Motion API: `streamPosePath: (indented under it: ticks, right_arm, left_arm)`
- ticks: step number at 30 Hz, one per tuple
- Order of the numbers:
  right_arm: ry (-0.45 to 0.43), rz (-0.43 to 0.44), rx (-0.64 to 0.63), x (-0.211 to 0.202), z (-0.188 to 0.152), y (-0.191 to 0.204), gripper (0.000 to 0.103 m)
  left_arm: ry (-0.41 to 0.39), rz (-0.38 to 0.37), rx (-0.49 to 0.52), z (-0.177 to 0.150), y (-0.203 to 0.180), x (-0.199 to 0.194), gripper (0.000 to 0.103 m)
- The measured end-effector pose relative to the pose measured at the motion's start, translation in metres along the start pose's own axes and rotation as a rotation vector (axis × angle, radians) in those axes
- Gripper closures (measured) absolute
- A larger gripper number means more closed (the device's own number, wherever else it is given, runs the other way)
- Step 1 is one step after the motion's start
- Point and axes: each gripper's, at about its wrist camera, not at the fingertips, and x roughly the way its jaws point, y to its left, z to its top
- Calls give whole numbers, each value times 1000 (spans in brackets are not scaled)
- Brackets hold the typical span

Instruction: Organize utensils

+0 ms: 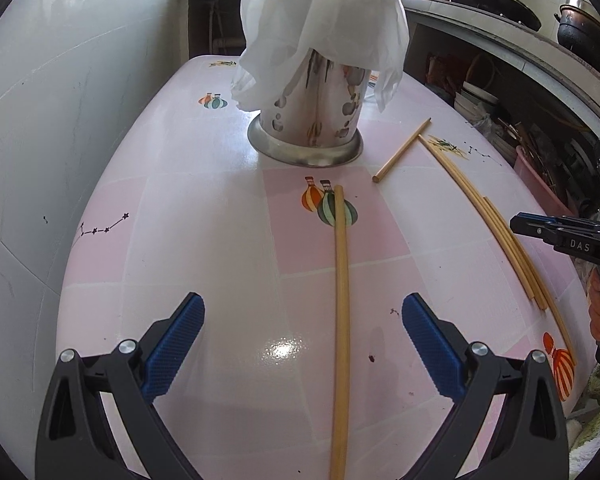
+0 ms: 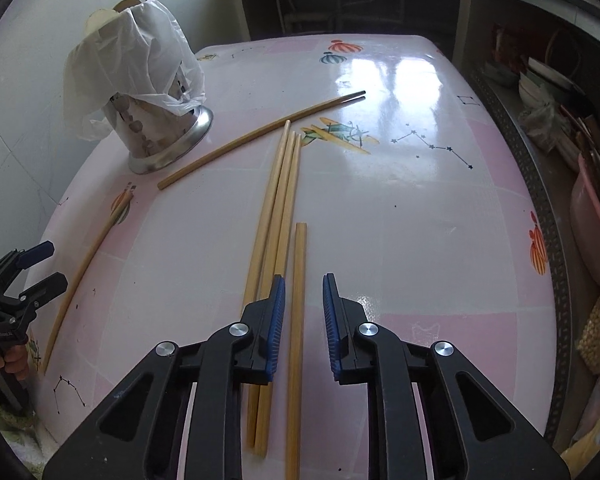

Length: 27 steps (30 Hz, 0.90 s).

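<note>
Several wooden chopsticks lie on the pink table. One chopstick (image 1: 341, 320) lies lengthwise between the wide-open fingers of my left gripper (image 1: 302, 344), which holds nothing. My right gripper (image 2: 303, 328) is open by a narrow gap, with a single chopstick (image 2: 296, 320) lying on the table between its fingers. A bundle of chopsticks (image 2: 274, 216) lies just left of it. A metal utensil holder (image 1: 312, 108) covered by a white plastic bag (image 1: 324, 12) stands at the far middle of the table; it also shows in the right wrist view (image 2: 152, 128).
One more chopstick (image 2: 260, 136) lies crosswise near the holder. The table (image 2: 420, 240) has a wall on its left and shelves (image 2: 560, 120) with bowls and a pink basin on its right. The right gripper shows in the left wrist view (image 1: 560, 236).
</note>
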Motion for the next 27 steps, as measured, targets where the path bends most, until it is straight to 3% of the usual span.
streamPosePath:
  ticks: [3,12,18,27]
  right_arm:
    - [11,-3,1,2,-3,-4,97]
    - [10,14,43,-1,-10,-16,99]
    - [4,28,50,0,-10,-17,99]
    - [-4,59,62,-1,-12,-21,99]
  left_arm:
    - [-1,10,7,0,0,-1,13]
    - [-10,29,75,24,-10,1,43]
    - [52,19,132,48,-18,27,68]
    - [152,24,221,70,-34,61,83]
